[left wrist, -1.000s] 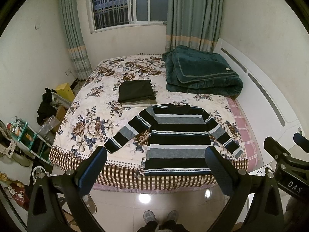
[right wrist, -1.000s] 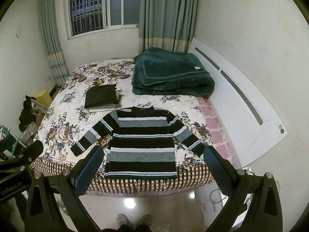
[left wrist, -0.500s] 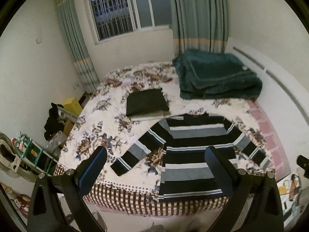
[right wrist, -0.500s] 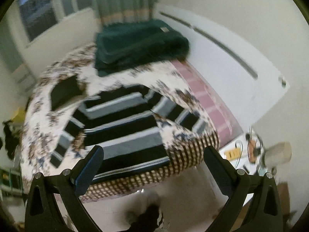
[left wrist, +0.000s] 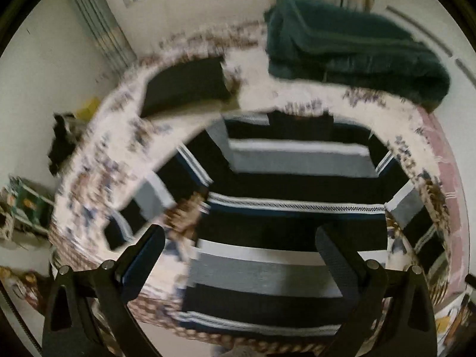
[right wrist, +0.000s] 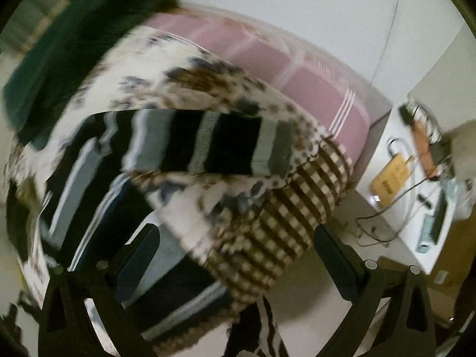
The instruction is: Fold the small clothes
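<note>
Striped sweater (left wrist: 285, 208) flat on bed (left wrist: 98, 160), L claw (left wrist: 241, 253) & R claw (right wrist: 236, 251) both agape, empty

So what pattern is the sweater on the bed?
Sweater: black, grey and white horizontal stripes; clearest in the left wrist view.

- The left gripper (left wrist: 239, 255) has been brought down from a high, distant position to just above the striped sweater (left wrist: 285, 184), which now fills its view.
- The right gripper (right wrist: 236, 253) has been swung right and lowered toward the sweater's right sleeve (right wrist: 214, 145), near the bed corner.
- A white side table (right wrist: 416, 178) has been brought into the right view.
</note>
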Tool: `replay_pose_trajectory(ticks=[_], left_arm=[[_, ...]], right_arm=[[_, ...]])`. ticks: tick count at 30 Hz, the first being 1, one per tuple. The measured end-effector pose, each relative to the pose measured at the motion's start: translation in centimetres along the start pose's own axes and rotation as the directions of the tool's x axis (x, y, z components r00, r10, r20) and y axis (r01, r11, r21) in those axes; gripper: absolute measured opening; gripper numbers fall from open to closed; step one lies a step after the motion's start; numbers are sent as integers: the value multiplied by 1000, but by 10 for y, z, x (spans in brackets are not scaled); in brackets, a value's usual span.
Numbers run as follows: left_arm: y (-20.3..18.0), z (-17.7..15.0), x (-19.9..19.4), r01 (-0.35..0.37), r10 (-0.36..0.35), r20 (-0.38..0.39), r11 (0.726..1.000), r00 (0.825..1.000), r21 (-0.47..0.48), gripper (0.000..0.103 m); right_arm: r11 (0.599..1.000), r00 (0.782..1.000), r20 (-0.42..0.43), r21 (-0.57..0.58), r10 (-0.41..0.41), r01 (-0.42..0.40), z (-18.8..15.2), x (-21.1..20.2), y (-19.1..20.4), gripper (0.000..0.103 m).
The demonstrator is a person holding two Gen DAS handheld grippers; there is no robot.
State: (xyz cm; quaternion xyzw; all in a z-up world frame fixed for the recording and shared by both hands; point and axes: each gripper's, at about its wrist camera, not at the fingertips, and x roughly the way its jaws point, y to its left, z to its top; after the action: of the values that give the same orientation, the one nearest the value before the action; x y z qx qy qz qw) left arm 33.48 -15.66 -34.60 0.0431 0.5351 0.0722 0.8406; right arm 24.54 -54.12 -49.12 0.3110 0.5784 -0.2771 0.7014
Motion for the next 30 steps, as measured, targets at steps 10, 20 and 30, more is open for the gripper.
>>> replay_pose_trajectory(ticks=[10, 20, 30], left_arm=[[-62, -13, 162, -33, 28, -224, 999, 974, -20, 103], [-98, -6, 216, -21, 33, -240, 998, 970, 52, 103], [-108, 11, 212, 14, 3, -192, 996, 981, 88, 103]], right_arm=[[851, 982, -118, 520, 150, -67, 35, 188, -112, 97], [815, 977, 15, 548, 212, -185, 46, 227, -115, 9], [910, 985, 148, 389, 91, -143, 107, 161, -105, 10]])
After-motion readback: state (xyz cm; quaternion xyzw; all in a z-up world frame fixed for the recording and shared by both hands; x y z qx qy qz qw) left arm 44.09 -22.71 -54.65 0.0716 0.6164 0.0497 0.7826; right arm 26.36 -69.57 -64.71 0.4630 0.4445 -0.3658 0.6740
